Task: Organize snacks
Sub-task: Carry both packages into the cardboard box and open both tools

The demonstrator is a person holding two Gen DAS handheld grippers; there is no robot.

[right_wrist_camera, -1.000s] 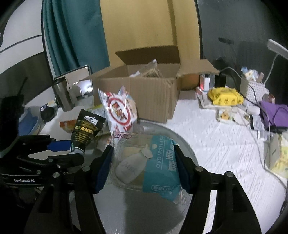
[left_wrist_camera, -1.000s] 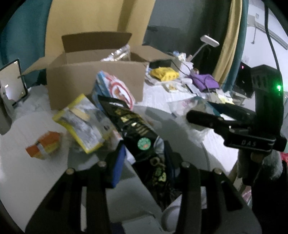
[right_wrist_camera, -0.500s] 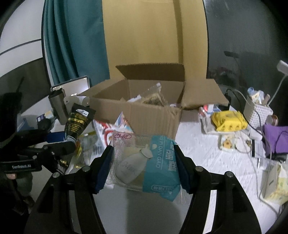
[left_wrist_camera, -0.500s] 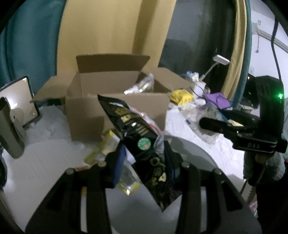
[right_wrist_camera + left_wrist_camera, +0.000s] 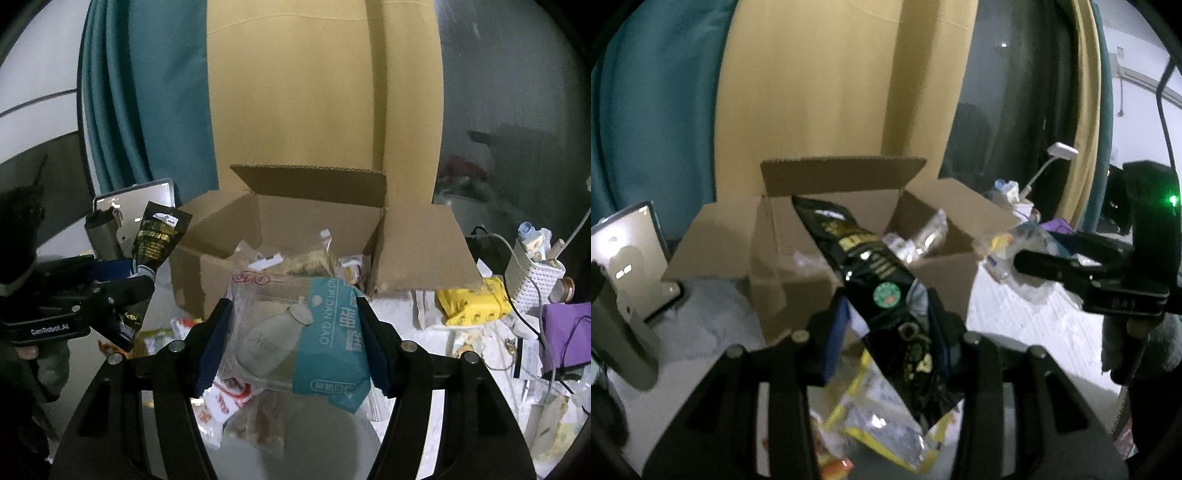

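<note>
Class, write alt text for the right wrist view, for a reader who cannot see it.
The right claw grips a clear-and-teal snack packet in front of an open cardboard box that already holds wrapped snacks. At left, the left claw holds a black-and-gold pouch; more snacks lie on the white table below.

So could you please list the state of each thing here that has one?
Cardboard box: open, flaps up, packets inside.
Black snack bag: clamped in the left gripper, lifted.
Teal cake packet: sealed, clamped in the right gripper, lifted.
Yellow packet: lying on the table.
</note>
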